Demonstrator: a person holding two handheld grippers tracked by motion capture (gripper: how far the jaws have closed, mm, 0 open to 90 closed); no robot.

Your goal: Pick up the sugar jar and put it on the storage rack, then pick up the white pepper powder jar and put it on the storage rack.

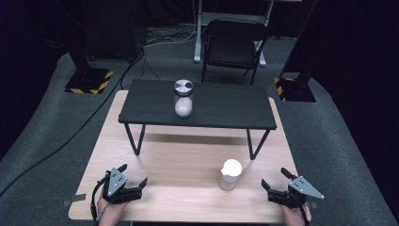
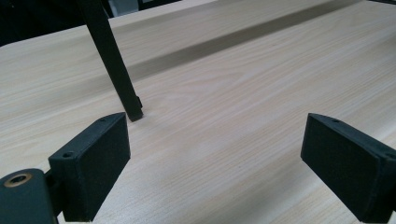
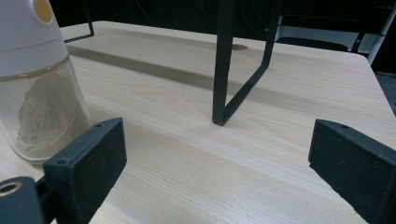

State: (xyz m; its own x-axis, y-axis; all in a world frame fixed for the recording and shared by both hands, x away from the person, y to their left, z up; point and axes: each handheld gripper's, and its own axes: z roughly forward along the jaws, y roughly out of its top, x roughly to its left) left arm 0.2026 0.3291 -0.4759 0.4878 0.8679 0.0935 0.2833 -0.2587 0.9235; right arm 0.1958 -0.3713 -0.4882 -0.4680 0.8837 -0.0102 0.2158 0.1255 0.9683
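Note:
A glass jar with a white lid [image 1: 230, 174] stands on the wooden table [image 1: 188, 160] near the front right; it holds pale powder and shows at the left of the right gripper view [image 3: 37, 93]. A second glass jar with a metal shaker lid [image 1: 183, 98] stands on the black raised shelf [image 1: 197, 104]. My left gripper [image 1: 133, 174] rests at the front left, jaws wide apart over bare wood [image 2: 215, 149]. My right gripper [image 1: 274, 178] sits at the front right, open, just right of the white-lidded jar [image 3: 217, 158].
The black shelf's thin legs [image 2: 112, 60] [image 3: 224, 65] stand on the table ahead of each gripper. A black folding chair [image 1: 234, 44] and stand bases with yellow-black tape [image 1: 89, 81] are behind the table on grey carpet.

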